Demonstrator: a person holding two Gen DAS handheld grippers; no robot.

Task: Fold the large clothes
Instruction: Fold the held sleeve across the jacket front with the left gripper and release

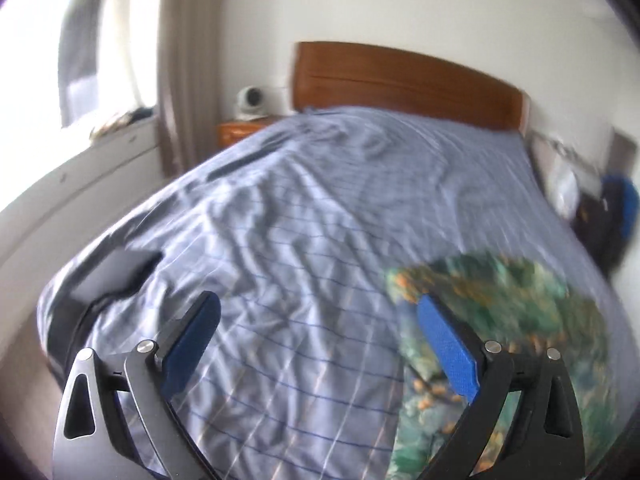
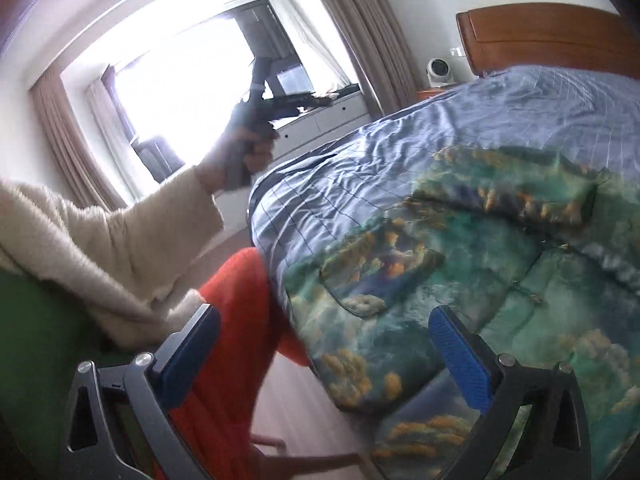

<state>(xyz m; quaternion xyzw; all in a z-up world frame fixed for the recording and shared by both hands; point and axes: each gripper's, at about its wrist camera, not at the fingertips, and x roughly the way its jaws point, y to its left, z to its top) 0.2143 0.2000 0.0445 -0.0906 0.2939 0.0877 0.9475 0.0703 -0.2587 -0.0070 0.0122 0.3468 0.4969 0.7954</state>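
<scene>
Both tools, left tool (image 1: 318, 320) and right tool (image 2: 324, 336), spread and empty above the green cloud-print padded garment (image 2: 460, 280); between folds, next regrasp an edge.

The left gripper (image 1: 318, 310) hangs wide open above the striped bedsheet (image 1: 300, 220), with the green patterned garment (image 1: 500, 308) (blurred) alongside.

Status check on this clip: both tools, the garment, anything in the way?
Left tool open, empty, over the bed. Right tool open, empty. Green printed garment folded at the bed's near edge, untouched. Nothing in the way.
</scene>
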